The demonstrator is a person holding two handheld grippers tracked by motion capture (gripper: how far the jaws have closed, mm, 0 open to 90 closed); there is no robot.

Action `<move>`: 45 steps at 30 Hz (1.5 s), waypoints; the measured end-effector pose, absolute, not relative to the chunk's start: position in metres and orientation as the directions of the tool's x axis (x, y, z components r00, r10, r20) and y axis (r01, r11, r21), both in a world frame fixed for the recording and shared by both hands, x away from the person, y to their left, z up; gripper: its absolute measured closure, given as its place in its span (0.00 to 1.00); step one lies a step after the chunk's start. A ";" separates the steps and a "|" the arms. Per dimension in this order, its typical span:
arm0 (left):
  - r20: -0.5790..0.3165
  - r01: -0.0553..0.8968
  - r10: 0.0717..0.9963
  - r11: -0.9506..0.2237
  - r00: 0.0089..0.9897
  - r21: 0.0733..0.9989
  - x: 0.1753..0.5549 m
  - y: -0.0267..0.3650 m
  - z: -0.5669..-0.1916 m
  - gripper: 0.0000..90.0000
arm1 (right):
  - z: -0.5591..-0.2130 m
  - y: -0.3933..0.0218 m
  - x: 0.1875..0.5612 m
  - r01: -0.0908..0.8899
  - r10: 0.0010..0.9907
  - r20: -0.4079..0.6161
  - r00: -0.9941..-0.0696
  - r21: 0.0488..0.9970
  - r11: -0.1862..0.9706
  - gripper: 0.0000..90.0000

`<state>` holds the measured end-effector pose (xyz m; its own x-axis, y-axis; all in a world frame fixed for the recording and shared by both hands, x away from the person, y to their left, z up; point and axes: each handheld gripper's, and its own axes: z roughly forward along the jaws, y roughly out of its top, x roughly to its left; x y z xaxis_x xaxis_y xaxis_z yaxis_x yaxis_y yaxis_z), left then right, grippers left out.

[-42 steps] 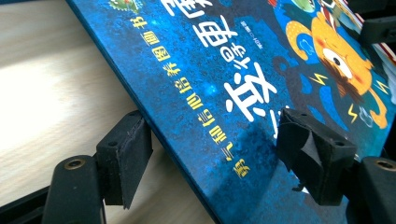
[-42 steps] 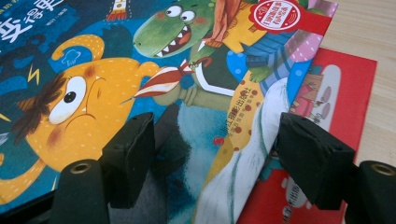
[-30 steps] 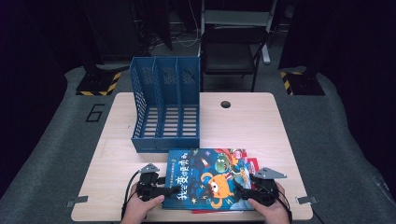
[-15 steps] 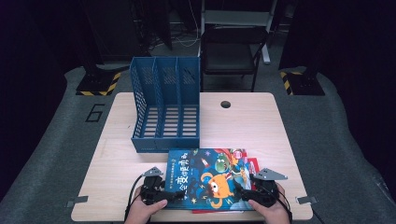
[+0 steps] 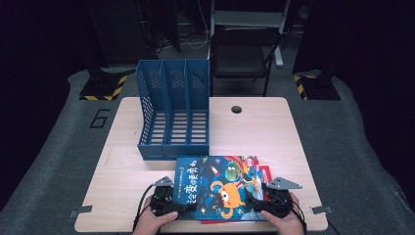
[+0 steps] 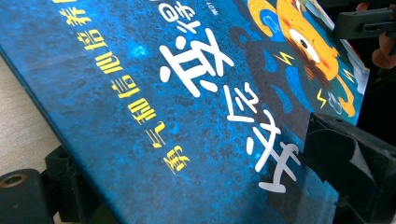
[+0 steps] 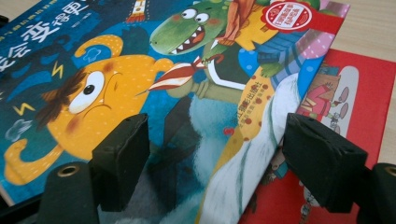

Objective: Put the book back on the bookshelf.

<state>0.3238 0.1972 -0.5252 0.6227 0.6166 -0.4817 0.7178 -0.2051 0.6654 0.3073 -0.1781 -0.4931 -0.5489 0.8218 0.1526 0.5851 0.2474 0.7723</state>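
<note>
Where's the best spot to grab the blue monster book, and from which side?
Probably the near edge of the blue book, coming in from the person's side. It lies flat on the table, on top of a red book, so only its thin edges give a grip. In the left gripper view the left tool already has one jaw above and one below that edge.

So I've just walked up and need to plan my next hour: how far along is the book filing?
Done: nothing filed; the blue file rack holds no books. In hand: the left gripper has just been opening, its jaws straddling the blue book at its near left edge; the right gripper stands open over its right side. Left: lift the blue book, slot it in, then the red book beneath.
</note>
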 end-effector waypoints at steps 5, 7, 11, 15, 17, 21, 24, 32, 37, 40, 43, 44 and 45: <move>-0.491 0.728 0.611 -0.217 0.621 0.651 0.325 0.198 -0.523 0.08 | -0.492 -0.182 0.306 0.599 0.817 0.177 -0.549 0.765 0.237 0.29; -0.492 0.731 0.613 -0.218 0.618 0.647 0.325 0.198 -0.522 0.09 | -0.492 -0.180 0.306 0.599 0.820 0.174 -0.545 0.765 0.236 0.27; -0.502 0.744 0.614 -0.222 0.609 0.631 0.327 0.201 -0.519 0.14 | -0.492 -0.179 0.306 0.598 0.818 0.165 -0.551 0.762 0.249 0.27; -0.519 0.757 0.615 -0.209 0.594 0.619 0.327 0.203 -0.517 0.17 | -0.492 -0.181 0.307 0.608 0.815 0.199 -0.544 0.763 0.219 0.27; -0.519 0.759 0.617 -0.211 0.592 0.615 0.327 0.204 -0.515 0.17 | -0.492 -0.181 0.307 0.612 0.812 0.214 -0.543 0.763 0.208 0.27; -0.514 0.755 0.620 -0.206 0.593 0.623 0.326 0.206 -0.513 0.18 | -0.493 -0.180 0.308 0.604 0.809 0.201 -0.552 0.765 0.222 0.27; -0.517 0.756 0.627 -0.184 0.583 0.629 0.327 0.209 -0.510 0.19 | -0.493 -0.178 0.307 0.606 0.805 0.208 -0.555 0.764 0.221 0.27; -0.520 0.748 0.633 -0.145 0.573 0.648 0.326 0.217 -0.503 0.25 | -0.493 -0.175 0.308 0.602 0.788 0.217 -0.576 0.765 0.229 0.27; -0.521 0.744 0.634 -0.134 0.572 0.654 0.324 0.222 -0.497 0.28 | -0.493 -0.173 0.307 0.595 0.778 0.214 -0.590 0.767 0.240 0.26; -0.513 0.737 0.641 -0.124 0.571 0.665 0.325 0.224 -0.494 0.31 | -0.494 -0.172 0.308 0.587 0.775 0.207 -0.598 0.771 0.247 0.26; -0.516 0.737 0.639 -0.120 0.571 0.666 0.324 0.226 -0.492 0.33 | -0.493 -0.171 0.308 0.593 0.770 0.216 -0.600 0.767 0.247 0.26; -0.516 0.734 0.638 -0.117 0.572 0.669 0.324 0.227 -0.491 0.33 | -0.493 -0.171 0.308 0.593 0.770 0.216 -0.600 0.767 0.247 0.26; -0.516 0.733 0.636 -0.117 0.574 0.671 0.324 0.227 -0.489 0.34 | -0.493 -0.171 0.308 0.593 0.769 0.217 -0.601 0.766 0.247 0.26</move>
<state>0.3238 0.2275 -0.4894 0.5739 0.6360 -0.5158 0.7326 -0.1173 0.6705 0.3080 -0.1710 -0.4934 -0.6012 0.7690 0.2172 0.5929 0.2470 0.7665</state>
